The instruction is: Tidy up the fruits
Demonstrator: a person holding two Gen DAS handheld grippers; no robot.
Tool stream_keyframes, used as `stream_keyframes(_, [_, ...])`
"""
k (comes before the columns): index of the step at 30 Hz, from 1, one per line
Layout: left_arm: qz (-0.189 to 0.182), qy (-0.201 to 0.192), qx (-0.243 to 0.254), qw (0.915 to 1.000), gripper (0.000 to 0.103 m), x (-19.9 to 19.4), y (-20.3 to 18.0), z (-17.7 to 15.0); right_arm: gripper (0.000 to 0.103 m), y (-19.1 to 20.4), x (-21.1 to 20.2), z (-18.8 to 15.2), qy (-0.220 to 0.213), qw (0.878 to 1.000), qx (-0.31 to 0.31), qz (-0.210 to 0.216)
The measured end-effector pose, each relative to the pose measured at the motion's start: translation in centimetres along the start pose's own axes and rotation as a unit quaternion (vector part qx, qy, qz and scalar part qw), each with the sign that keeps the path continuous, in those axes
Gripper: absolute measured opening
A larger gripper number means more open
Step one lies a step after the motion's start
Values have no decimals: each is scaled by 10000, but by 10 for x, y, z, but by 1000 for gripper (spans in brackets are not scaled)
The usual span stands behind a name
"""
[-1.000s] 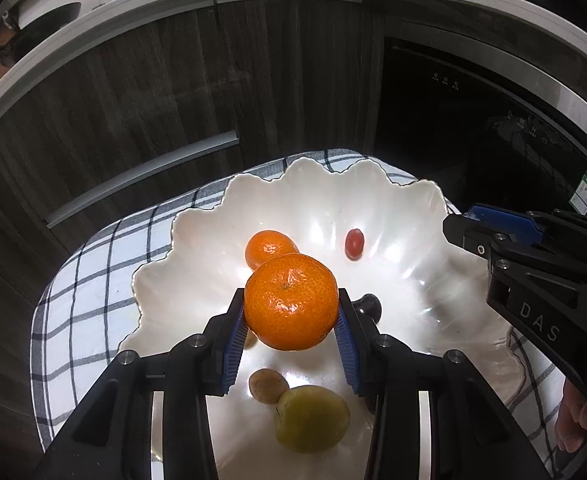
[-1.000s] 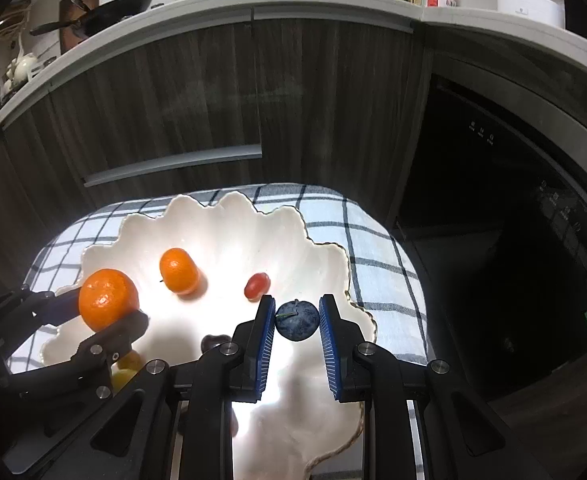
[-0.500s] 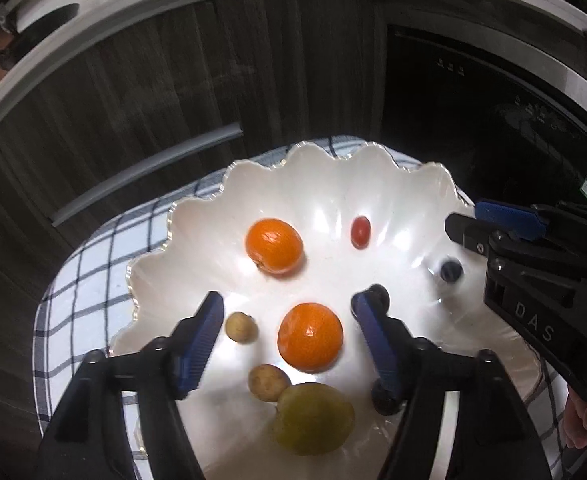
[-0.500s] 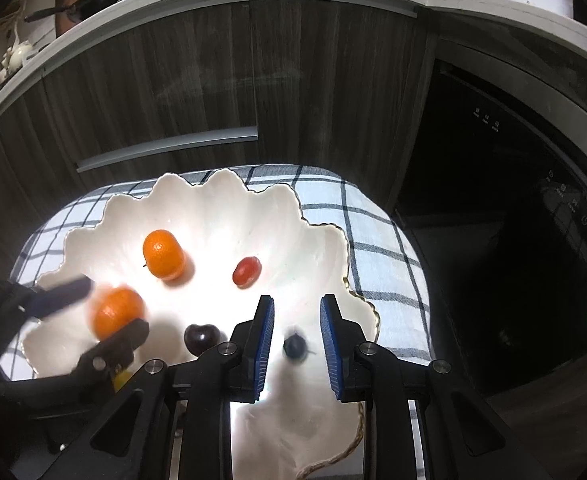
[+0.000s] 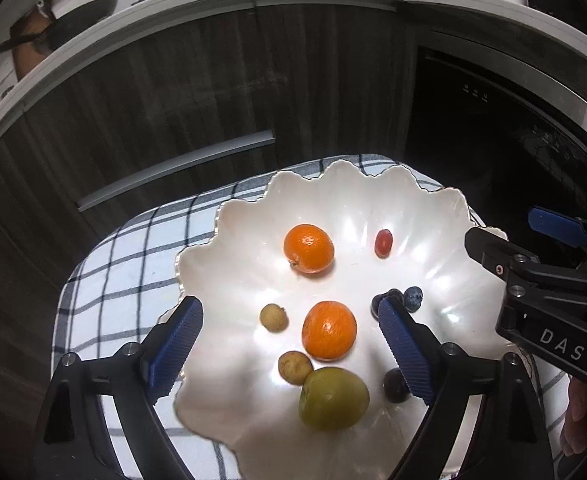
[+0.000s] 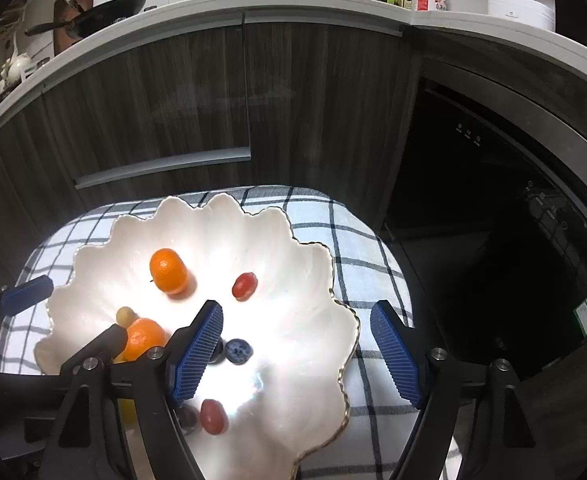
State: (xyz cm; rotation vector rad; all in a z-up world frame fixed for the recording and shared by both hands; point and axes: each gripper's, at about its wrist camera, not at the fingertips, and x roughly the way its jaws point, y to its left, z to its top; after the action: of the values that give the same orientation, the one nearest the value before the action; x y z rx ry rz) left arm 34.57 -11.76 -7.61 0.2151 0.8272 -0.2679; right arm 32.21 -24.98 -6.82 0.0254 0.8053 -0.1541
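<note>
Left claw (image 5: 289, 340) is spread wide w/ nothing between its blue ribbed pads, hovering over the white scalloped ceramic bowl (image 5: 445, 208). Right claw (image 6: 295, 346) is likewise wide apart and empty, over the bowl's right rim.

The bowl sits on a blue-and-white checked cloth (image 5: 133, 264) covering the tabletop; dark wood-grain cabinet fronts (image 5: 197, 88) behind.

Fruit all lies inside the bowl:
- near round orange mandarin (image 5: 329, 330) at centre, btwn the left claw's pads but not touched; slightly oval, long axis about upright in the left wrist view.
- far round orange mandarin (image 5: 308, 248) further back, stem end toward lower left.
- small oval red grape tomato (image 5: 383, 242) right of it, long axis upright in that view; in the right wrist view it tilts up to the right.
- dusty dark-blue blueberry (image 6: 237, 350), crown facing up, just beside the right claw's left pad.
- two small tan round longans (image 5: 273, 317), (image 5: 294, 367), apart from each other.
- large yellow-green round plum-like fruit (image 5: 332, 398) nearest the camera, touching the nearer longan.
- dark purple round grape (image 5: 394, 385) partly behind the left claw's right pad.
</note>
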Motion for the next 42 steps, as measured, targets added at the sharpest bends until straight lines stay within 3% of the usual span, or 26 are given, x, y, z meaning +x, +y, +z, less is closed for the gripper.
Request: stream_keyframes(42, [632,-459,-638,9949,99,-137,27,-60,80,23,-129,-43,-531,9985,-56,121])
